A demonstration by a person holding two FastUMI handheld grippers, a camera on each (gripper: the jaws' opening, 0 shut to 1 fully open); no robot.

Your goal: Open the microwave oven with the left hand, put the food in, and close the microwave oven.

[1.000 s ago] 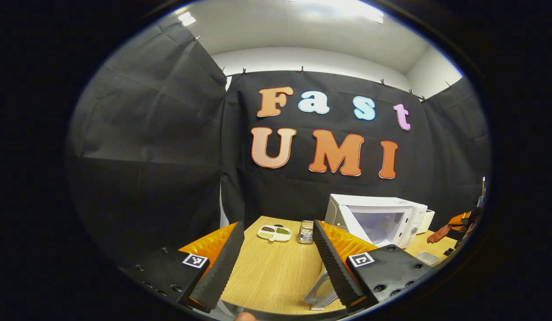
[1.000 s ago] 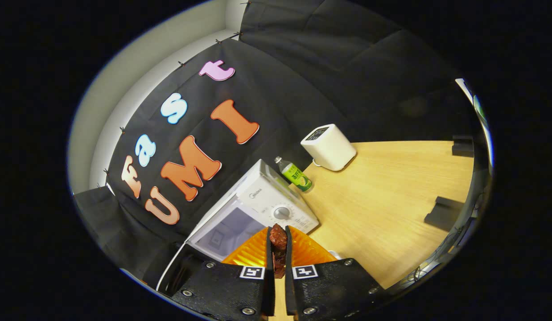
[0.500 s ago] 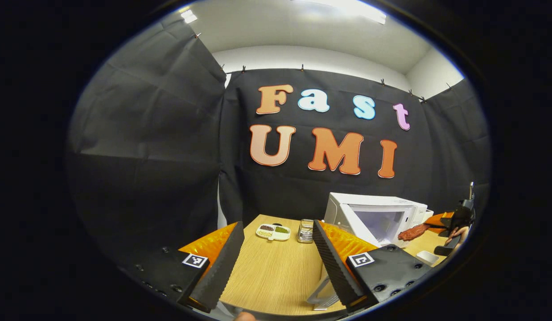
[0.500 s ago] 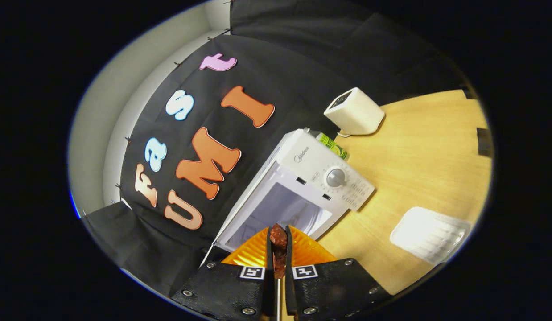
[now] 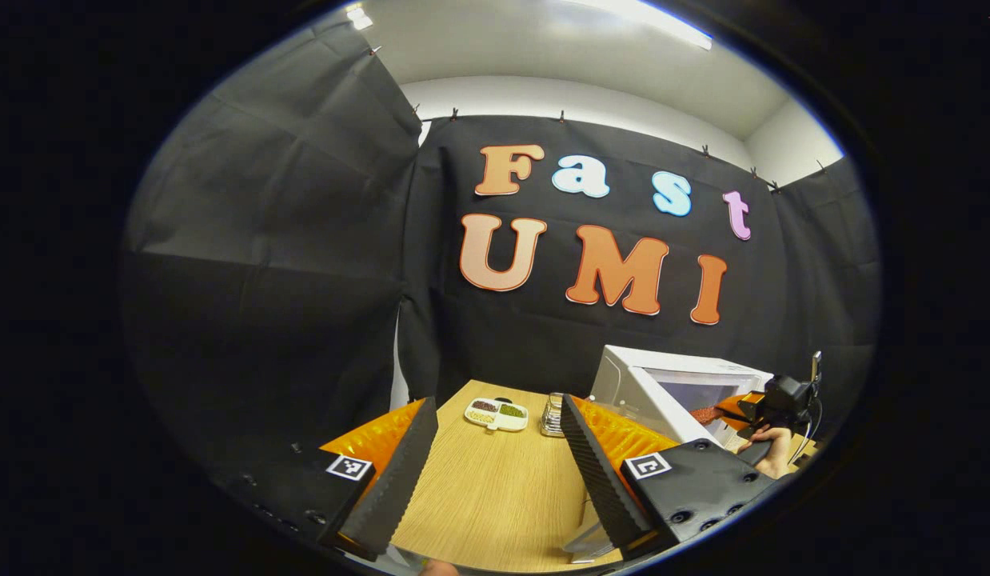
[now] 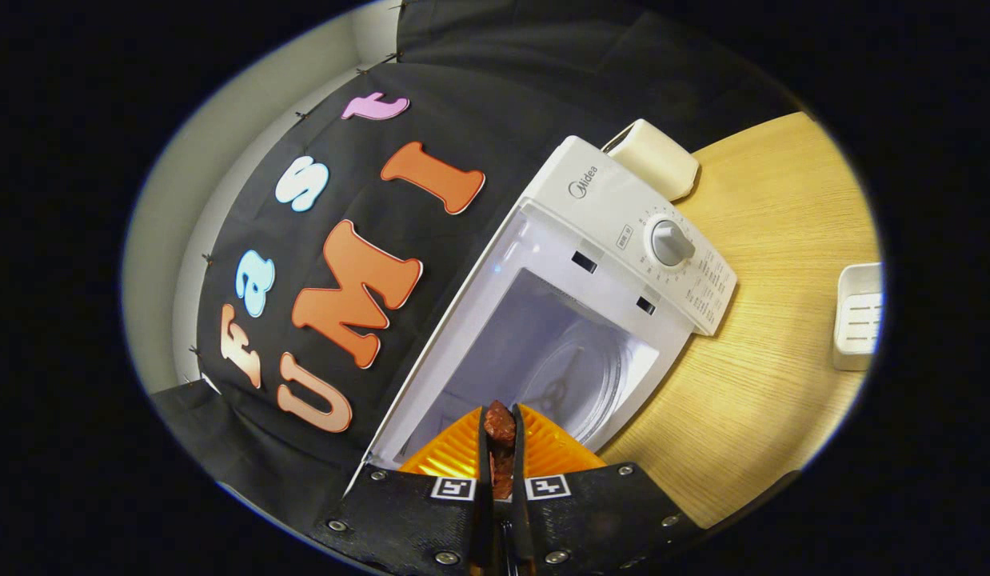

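Readable text on the oven
"Midea" printed on the microwave oven point(image 6: 615, 240) panel's top corner, above the dial point(image 6: 669, 242); scale markings beside it too small to read.

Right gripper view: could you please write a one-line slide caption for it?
Right gripper, shut on the reddish food, faces the open microwave oven and its glass turntable.

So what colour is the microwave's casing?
White, clearest in the right gripper view: microwave.
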